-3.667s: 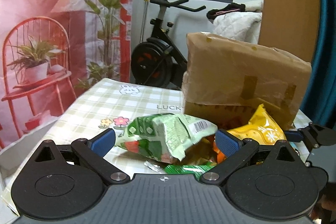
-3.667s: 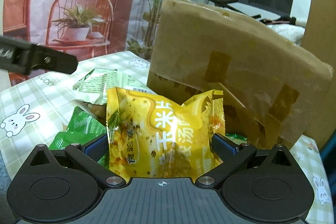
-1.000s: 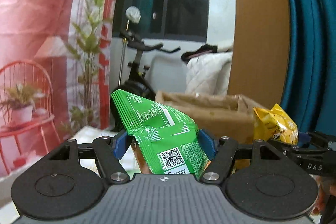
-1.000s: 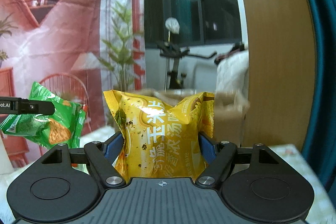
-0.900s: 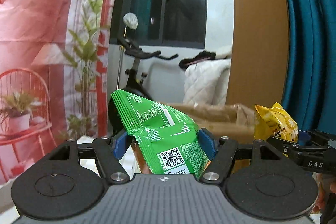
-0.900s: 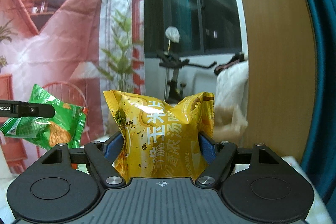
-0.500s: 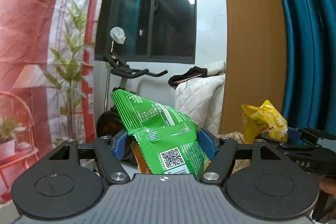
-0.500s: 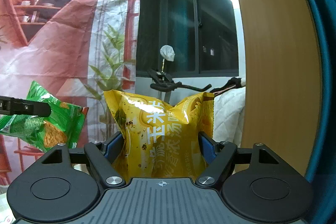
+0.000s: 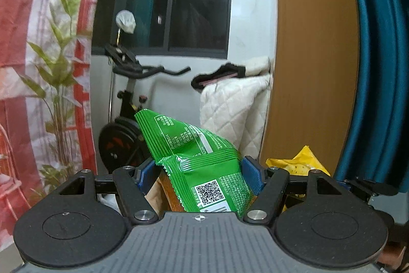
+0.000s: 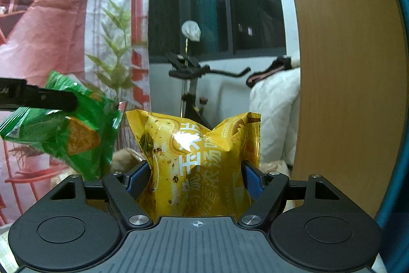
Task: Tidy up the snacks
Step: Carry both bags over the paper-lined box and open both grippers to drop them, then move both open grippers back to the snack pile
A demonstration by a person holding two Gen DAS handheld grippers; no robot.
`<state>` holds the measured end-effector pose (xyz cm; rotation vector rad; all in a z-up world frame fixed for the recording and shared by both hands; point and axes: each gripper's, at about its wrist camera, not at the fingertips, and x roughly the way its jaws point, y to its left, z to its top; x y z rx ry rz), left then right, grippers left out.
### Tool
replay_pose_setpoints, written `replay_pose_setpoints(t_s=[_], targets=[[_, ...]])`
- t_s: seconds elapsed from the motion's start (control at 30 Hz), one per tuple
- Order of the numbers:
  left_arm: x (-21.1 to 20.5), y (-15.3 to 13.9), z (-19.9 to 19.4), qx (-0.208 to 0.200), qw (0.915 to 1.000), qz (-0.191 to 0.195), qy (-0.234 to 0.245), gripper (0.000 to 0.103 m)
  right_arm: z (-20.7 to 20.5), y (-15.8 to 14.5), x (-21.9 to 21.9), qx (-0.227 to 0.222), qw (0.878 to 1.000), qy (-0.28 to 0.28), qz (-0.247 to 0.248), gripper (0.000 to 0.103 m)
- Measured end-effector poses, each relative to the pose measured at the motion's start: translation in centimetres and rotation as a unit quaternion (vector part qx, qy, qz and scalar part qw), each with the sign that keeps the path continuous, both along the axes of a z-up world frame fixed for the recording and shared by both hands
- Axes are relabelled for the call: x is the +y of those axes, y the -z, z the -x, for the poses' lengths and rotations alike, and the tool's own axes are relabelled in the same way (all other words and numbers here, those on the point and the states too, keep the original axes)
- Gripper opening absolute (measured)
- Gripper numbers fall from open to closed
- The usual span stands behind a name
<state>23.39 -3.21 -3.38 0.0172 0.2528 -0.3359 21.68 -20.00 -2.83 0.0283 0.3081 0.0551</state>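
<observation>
Left wrist: left gripper (image 9: 199,172) pinches green snack bag (image 9: 202,170), held in the air. Right wrist: right gripper (image 10: 195,174) pinches yellow snack bag (image 10: 196,165), also aloft. Step: carrying both bags; next needs a drop spot, none visible.

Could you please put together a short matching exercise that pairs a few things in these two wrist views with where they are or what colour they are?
Things:
1. green snack bag
2. yellow snack bag
3. exercise bike
4. curtain

Descriptions:
A. teal, at the right edge
B. held in the right tool
C. below the dark window
D. held in the left tool

Pairs: 1-D, 2-B, 3-C, 4-A
</observation>
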Motion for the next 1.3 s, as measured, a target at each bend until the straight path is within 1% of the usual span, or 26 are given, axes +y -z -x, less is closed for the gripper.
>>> replay_pose_setpoints(t_s=[0.2,0.3,0.33,0.37,0.43,0.57,0.73,0.9,1.1,1.23,1.3], targets=[[-0.9,1.5,-2.2,0.035,0.9993,-0.015,0.005,0.074,-1.2,1.3,-0.4,0.025,0.999,0.015,-0.015,0.076],[-0.9,2.2,-2.8,0.049,0.9986,-0.019,0.004,0.076,-1.6,1.7,-0.4,0.038,0.999,0.023,-0.017,0.081],[-0.8,2.4,-2.9,0.053,0.9984,-0.02,0.004,0.076,-1.7,1.9,-0.5,0.042,0.999,0.025,-0.02,0.087],[-0.8,2.4,-3.1,0.057,0.9981,-0.021,0.005,0.076,-1.5,2.0,-0.5,0.045,0.998,0.028,-0.024,0.089],[-0.4,2.4,-3.1,0.064,0.9977,-0.019,0.009,0.076,-1.5,2.0,-0.5,0.046,0.998,0.03,-0.031,0.089],[1.0,2.3,-2.2,0.068,0.9975,-0.019,0.007,0.076,-0.7,2.1,-0.4,0.047,0.997,0.038,-0.04,0.089],[3.6,2.5,-0.4,0.079,0.9968,-0.009,-0.006,0.078,0.7,2.2,-0.1,0.055,0.997,0.038,-0.041,0.09],[6.3,3.0,2.4,0.086,0.9961,0.002,-0.022,0.08,3.7,2.0,-0.3,0.037,0.997,0.03,-0.054,0.09],[8.6,5.0,5.9,0.106,0.9936,0.015,-0.037,0.08,7.7,2.9,-0.2,0.032,0.998,0.025,-0.042,0.09],[9.2,6.7,7.3,0.133,0.99,0.027,-0.038,0.08,9.8,3.5,0.4,0.034,0.999,0.019,-0.023,0.09],[8.8,7.7,7.7,0.149,0.988,0.028,-0.033,0.08,10.5,4.0,0.3,0.041,0.999,0.018,-0.028,0.09]])
